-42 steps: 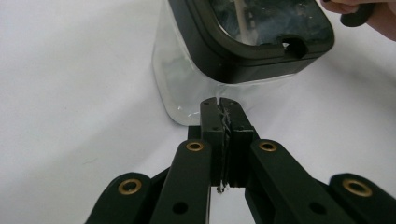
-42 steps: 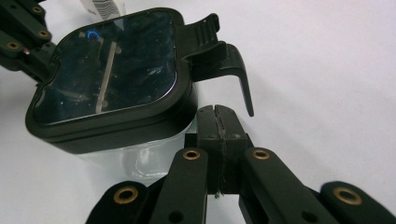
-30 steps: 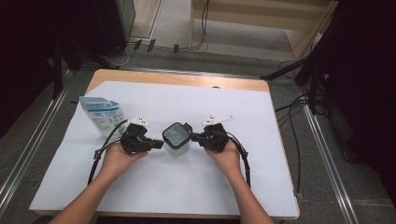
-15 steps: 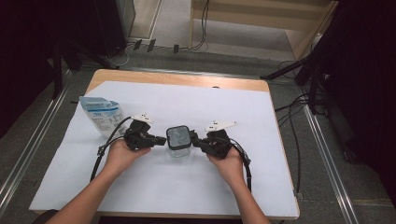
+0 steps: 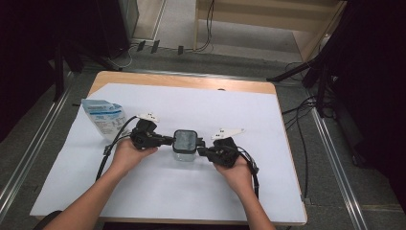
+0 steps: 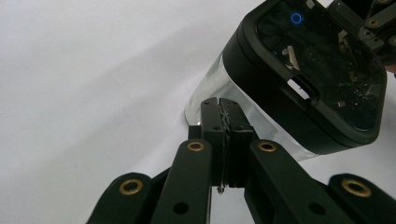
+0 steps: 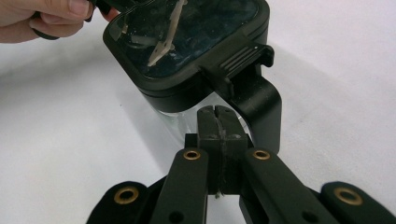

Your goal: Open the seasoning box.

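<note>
A clear container with a black lid (image 5: 186,143) stands upright on the white sheet (image 5: 239,115) near the table's middle. My left gripper (image 5: 170,140) is shut, its tips against the container's left side. My right gripper (image 5: 200,151) is shut too, tips at the container's right side. In the left gripper view the closed jaws (image 6: 222,105) meet the container's clear wall (image 6: 210,88) below the lid (image 6: 303,79). The right gripper view has the closed jaws (image 7: 217,112) just under the lid's black latch (image 7: 247,58). Nothing is held between either pair of jaws.
A blue and white pouch (image 5: 103,117) lies flat at the sheet's left edge, behind my left hand (image 5: 127,153). The wooden table edge (image 5: 182,80) runs along the back. Cables (image 5: 112,143) trail from both grippers over the sheet.
The container has turned from a cornerwise stance to square-on. My left gripper shifted slightly away from me and the right gripper slightly toward me, both staying at the container's sides.
</note>
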`<state>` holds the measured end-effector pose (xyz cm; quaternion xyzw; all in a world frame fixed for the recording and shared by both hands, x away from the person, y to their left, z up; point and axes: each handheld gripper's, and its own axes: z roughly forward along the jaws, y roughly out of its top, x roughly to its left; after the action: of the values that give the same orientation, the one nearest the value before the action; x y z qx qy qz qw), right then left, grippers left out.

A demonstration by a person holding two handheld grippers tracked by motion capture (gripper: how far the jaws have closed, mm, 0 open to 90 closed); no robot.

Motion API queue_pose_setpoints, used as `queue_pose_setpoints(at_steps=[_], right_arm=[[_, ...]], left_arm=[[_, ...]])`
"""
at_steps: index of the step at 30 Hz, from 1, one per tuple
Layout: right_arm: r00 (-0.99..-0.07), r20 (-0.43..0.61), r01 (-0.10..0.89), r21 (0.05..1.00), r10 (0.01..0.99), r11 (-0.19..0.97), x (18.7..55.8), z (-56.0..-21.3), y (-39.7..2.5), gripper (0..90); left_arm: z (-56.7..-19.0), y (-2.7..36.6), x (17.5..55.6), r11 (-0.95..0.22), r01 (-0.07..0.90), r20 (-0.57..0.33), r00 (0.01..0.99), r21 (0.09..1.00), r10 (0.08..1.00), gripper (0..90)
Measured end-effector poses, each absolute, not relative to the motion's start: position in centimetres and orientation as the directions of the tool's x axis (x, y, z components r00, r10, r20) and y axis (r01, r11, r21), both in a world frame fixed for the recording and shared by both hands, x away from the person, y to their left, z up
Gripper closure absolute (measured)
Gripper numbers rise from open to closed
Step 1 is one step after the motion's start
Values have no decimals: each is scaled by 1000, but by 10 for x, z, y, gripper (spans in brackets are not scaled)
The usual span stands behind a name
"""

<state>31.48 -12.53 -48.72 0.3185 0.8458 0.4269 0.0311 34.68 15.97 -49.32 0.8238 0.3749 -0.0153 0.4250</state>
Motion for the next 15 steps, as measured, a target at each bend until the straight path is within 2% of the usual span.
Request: queue_pose_setpoints(at_steps=[9, 15], right_arm=[[-798, 219, 511, 740, 562, 437, 314, -487, -126, 900], [-802, 218, 505, 744, 556, 437, 310, -482, -131, 843]], left_arm=[[-492, 159, 350, -384, 610, -324, 740, 693, 590, 891], [-485, 166, 347, -402, 589, -297, 754, 701, 586, 792]])
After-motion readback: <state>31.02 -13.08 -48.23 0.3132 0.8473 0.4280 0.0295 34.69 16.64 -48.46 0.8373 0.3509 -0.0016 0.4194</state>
